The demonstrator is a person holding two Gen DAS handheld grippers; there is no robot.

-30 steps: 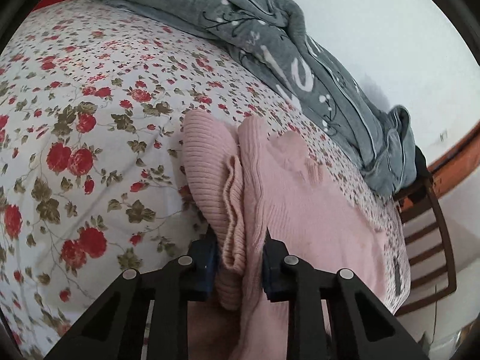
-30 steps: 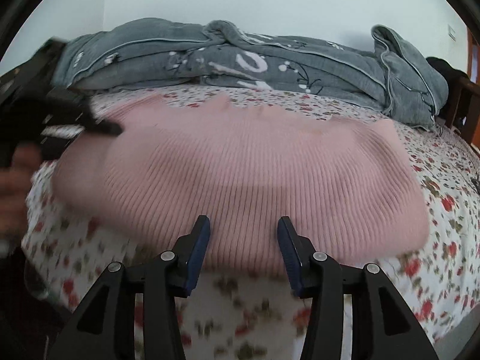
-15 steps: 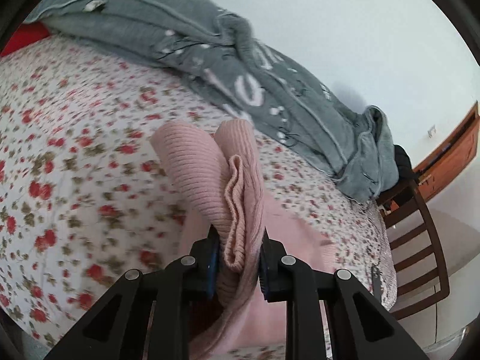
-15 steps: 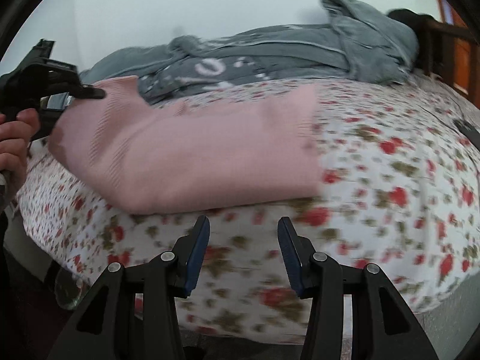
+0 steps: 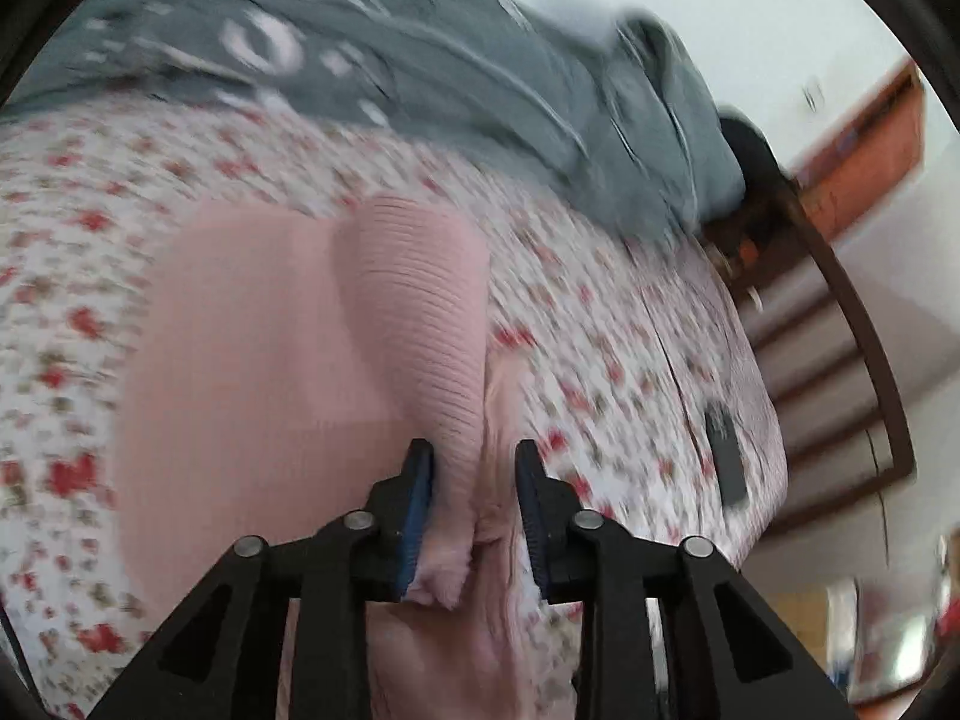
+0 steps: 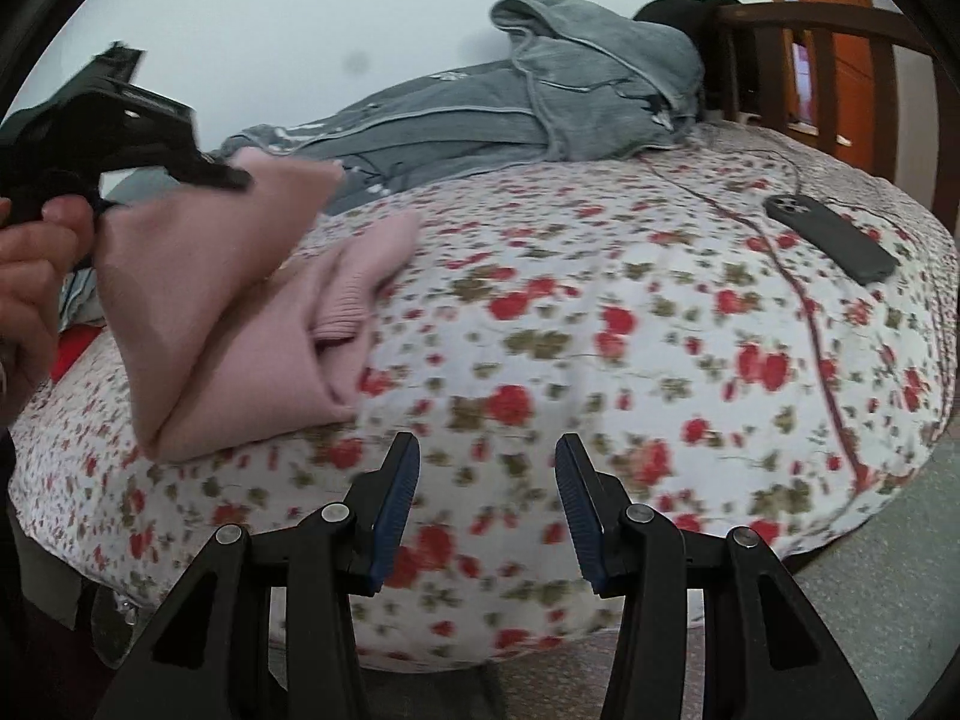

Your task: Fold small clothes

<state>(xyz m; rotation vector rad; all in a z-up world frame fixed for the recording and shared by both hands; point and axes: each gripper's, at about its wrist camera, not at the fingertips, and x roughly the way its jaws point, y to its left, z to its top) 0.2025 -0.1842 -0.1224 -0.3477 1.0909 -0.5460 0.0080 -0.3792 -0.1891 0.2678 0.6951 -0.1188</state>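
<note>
Left gripper pinching a ribbed fold of the pink sweater; jaws just been opening, yet cloth fills the gap between them, ribbed fold against the left pad, smoother layer against the right; tail of the fold hanging out behind the pads, toward the camera. Ahead and to the left of that tool, rest of the sweater spread on the flowered bed, much blurred.

From the right wrist, same tool up at far left, gripped by a hand; its tip holding one flap of the sweater raised off the bed; lower layers lying folded beneath; a ribbed cuff poking out between them on the side nearer the right tool.

Right gripper spread, nothing between its blue pads; hovering over bare sheet near the bed's edge; sweater ahead and to its left, apart from it.

Farther ahead of both tools, grey blanket heaped along the wall. Ahead and to the right of the right tool, dark phone flat on the sheet; thin cable running past it; beyond the phone, brown wooden rail at the bed's far end. Whether the cable plugs into the phone: cannot tell.
</note>
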